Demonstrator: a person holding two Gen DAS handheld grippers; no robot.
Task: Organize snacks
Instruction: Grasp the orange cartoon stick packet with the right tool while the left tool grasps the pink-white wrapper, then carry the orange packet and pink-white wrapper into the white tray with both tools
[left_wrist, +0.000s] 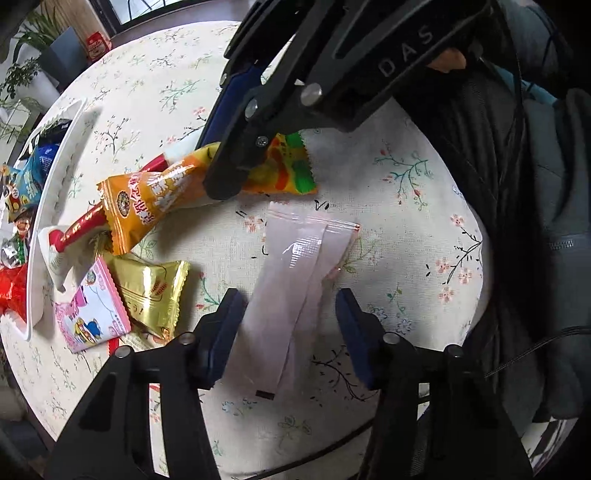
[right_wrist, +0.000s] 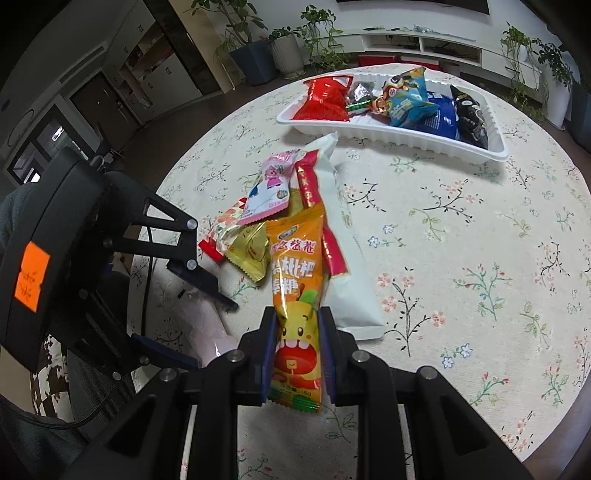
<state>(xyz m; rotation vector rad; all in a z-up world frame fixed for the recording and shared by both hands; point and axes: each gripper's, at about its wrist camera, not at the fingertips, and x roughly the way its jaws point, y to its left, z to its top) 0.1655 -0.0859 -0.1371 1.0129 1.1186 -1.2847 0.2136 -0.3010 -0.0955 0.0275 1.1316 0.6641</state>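
Observation:
My right gripper (right_wrist: 297, 325) is shut on an orange snack packet (right_wrist: 295, 280), gripping its lower end; the packet also shows in the left wrist view (left_wrist: 162, 199), with the right gripper (left_wrist: 229, 173) above it. My left gripper (left_wrist: 288, 314) is open, its fingers on either side of a pale pink translucent packet (left_wrist: 295, 266) lying on the floral tablecloth; it also shows in the right wrist view (right_wrist: 203, 317). A white tray (right_wrist: 391, 138) holds several snack bags.
A pile of loose snacks lies beside the orange packet: a long white and red packet (right_wrist: 343, 236), a gold packet (left_wrist: 151, 291) and a pink cartoon packet (left_wrist: 92, 317). The round table's edge is near at the right (left_wrist: 484, 258). Potted plants (right_wrist: 255, 48) stand beyond the table.

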